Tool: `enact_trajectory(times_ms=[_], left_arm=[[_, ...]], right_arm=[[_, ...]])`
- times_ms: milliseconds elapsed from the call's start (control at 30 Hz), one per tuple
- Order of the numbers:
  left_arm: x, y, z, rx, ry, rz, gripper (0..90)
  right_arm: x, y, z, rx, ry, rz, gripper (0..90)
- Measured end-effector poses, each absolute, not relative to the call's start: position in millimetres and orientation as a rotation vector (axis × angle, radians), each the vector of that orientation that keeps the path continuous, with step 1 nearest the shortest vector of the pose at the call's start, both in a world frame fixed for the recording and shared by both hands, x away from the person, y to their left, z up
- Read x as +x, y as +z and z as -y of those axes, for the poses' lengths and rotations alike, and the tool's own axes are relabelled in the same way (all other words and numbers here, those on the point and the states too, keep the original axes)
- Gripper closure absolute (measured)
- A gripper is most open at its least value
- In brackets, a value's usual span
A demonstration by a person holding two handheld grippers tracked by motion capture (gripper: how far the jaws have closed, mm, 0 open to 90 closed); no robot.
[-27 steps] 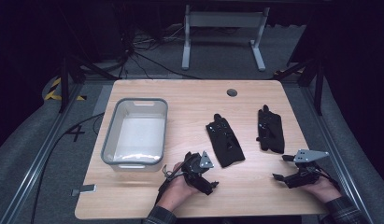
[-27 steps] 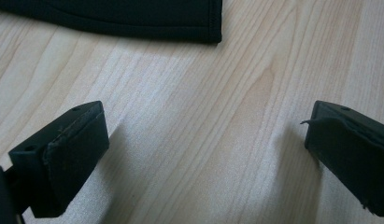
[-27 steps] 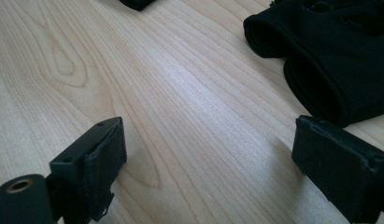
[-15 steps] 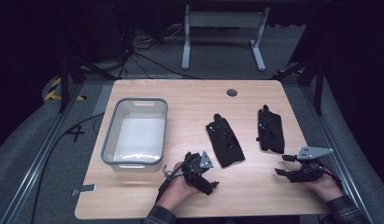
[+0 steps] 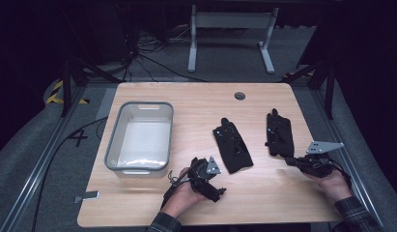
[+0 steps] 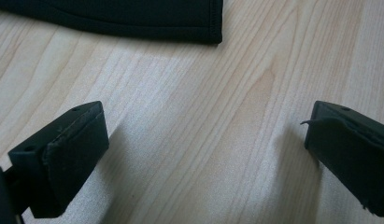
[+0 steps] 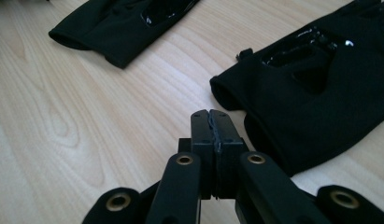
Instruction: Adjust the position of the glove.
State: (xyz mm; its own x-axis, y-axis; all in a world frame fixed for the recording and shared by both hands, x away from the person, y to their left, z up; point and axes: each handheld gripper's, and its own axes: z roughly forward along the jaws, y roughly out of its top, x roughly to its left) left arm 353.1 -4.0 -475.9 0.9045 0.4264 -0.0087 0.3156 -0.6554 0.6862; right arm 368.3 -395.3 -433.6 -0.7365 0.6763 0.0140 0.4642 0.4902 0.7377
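— While I hold both hands low at the near edge of the bench [image 5: 152, 89], tell me what you make of the gloves.

— Two black gloves, both lying flat on the wood, fingers pointing away from me. The left glove [image 5: 233, 145] sits near the middle of the bench, tilted a little; the right glove [image 5: 278, 134] lies well apart from it, toward the right edge. Each has a glossy patch on the back and a plain hemmed cuff.

— And my tongs?

— Left tongs [image 5: 213, 189] stand wide apart over bare wood, nothing between them, just below the left glove's cuff. Right tongs [image 5: 293, 162] are pressed together, empty, with their tips just beside the right glove's cuff.

— What do the close views add?

— My right gripper view brings out the shiny panels and an open slot on the right glove [image 7: 311, 84], plus the pads of the right tongs [image 7: 214, 122] meeting tip to tip; the left glove [image 7: 119, 23] lies farther off. My left gripper view catches the stitched hem of the left glove [image 6: 133, 18] at the top, with the left tongs [image 6: 203, 149] spread to either side. From above I also see the grey tub [image 5: 114, 145] at the left, which neither close view takes in.
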Motion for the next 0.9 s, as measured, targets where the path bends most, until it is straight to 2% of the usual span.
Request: enact_trajectory(times_ms=[900], left_arm=[[353,-476,4,2.335,0.199,-0.530,0.0]], right_arm=[[417,-435,389,0.969,1.060,-2.469,90.0]])
